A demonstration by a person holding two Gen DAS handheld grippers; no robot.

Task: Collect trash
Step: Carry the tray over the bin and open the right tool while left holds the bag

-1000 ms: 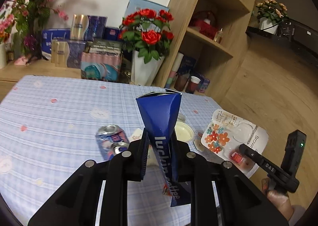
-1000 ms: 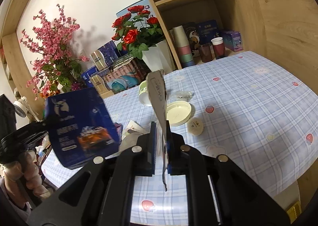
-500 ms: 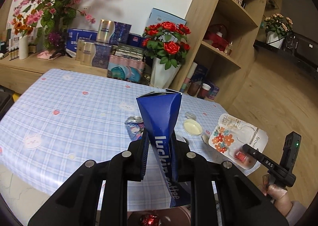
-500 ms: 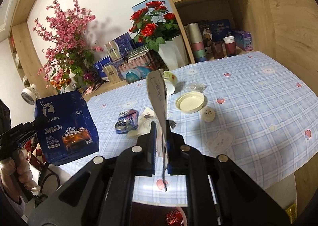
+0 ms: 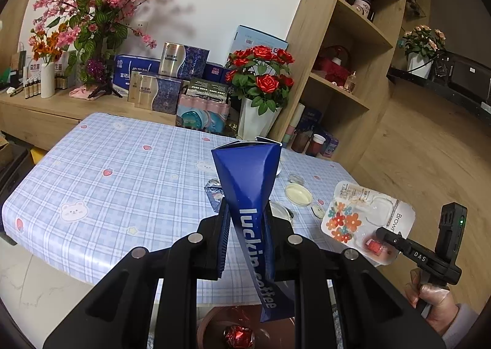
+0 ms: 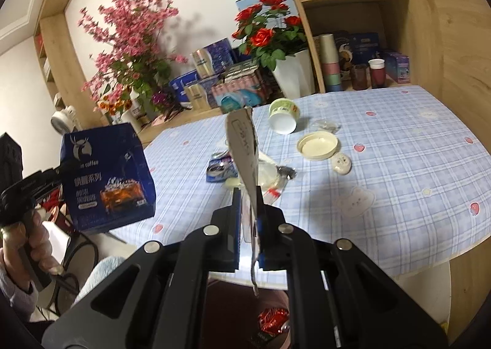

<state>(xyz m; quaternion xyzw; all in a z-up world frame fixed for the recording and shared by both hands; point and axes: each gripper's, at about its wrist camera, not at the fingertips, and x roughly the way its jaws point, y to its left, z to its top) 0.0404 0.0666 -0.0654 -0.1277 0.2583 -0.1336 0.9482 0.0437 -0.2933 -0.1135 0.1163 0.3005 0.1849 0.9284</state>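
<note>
My left gripper [image 5: 245,220] is shut on a blue coffee box [image 5: 249,192], held in the air before the table's near edge; the box also shows in the right wrist view [image 6: 107,177]. My right gripper [image 6: 249,198] is shut on a flat flowered plastic package, edge-on here [image 6: 244,149] and face-on in the left wrist view [image 5: 365,220]. A brown trash bin with a red wrapper inside sits below both grippers [image 5: 239,330] [image 6: 270,321]. On the checked table [image 6: 414,171] lie a crushed can [image 6: 219,166], a yoghurt cup [image 6: 284,117], a lid [image 6: 317,145], a small round seal [image 6: 341,162] and clear wrappers [image 6: 273,175].
A white vase of red roses [image 5: 260,94], stacked boxes [image 5: 172,85] and a pink blossom plant [image 5: 101,11] stand behind the table. A wooden shelf unit [image 5: 346,73] rises at the right. Pale floor lies left of the table.
Both grippers have pulled back from the table with their loads. The table looks farther away and the trash bin now shows below them.
</note>
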